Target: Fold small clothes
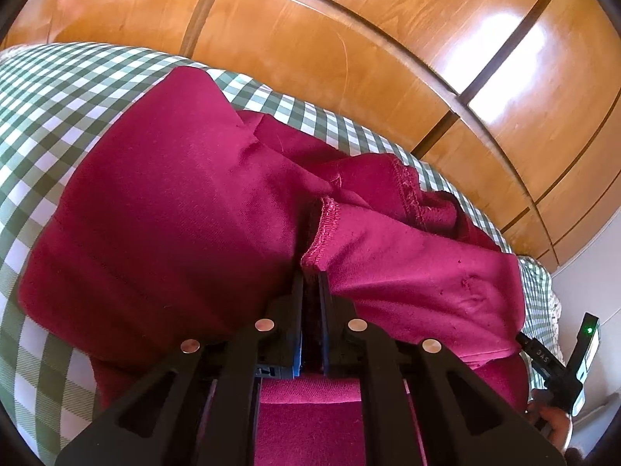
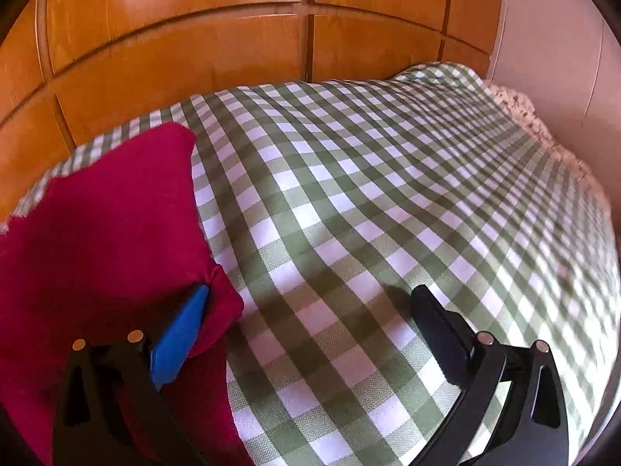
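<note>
A crimson knit garment (image 1: 186,209) lies bunched on a green-and-white checked cloth (image 1: 58,89). My left gripper (image 1: 311,275) is shut on the garment's stitched hem (image 1: 322,229), which rises from between the fingertips. In the right wrist view the same crimson garment (image 2: 108,225) fills the left side. My right gripper (image 2: 310,299) stands open over the checked cloth (image 2: 388,178), nothing between its fingers. Its blue left pad (image 2: 180,334) is at the garment's edge; the black right finger (image 2: 438,322) hovers over bare cloth.
Glossy wooden panelled doors (image 1: 349,31) stand close behind the covered surface. A pale wall (image 2: 551,58) and a floral fabric edge (image 2: 520,112) lie at the far right. In the left wrist view the other gripper's body with a green light (image 1: 582,353) and a hand (image 1: 555,423) show at lower right.
</note>
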A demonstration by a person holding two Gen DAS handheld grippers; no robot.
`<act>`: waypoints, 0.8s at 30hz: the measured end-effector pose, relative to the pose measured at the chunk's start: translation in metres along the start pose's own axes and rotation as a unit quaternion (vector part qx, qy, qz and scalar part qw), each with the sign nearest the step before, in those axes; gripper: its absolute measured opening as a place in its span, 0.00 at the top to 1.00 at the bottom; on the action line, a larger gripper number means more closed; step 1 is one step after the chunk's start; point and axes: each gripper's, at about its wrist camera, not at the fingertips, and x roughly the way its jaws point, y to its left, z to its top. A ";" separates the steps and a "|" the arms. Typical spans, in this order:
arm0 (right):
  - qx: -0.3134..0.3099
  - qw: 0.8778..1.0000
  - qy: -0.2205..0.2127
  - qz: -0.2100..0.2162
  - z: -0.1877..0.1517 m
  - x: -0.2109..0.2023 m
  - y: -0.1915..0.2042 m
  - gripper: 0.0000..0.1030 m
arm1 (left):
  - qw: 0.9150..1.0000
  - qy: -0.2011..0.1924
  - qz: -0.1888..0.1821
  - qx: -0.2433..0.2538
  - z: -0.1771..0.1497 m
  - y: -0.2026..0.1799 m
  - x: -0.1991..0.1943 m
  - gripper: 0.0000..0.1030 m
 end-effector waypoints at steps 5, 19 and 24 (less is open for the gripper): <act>0.017 0.998 -0.042 0.038 -0.004 -0.030 -0.013 0.02 | 1.000 -0.007 -0.010 0.029 -0.014 -0.012 -0.021 0.52; -0.104 0.969 0.000 0.222 -0.051 -0.096 -0.025 0.26 | 1.000 -0.001 -0.024 -0.002 -0.071 0.026 -0.119 0.13; -0.113 0.946 0.046 0.299 -0.075 -0.106 -0.051 0.30 | 1.000 0.006 -0.023 0.006 -0.084 0.059 -0.158 0.38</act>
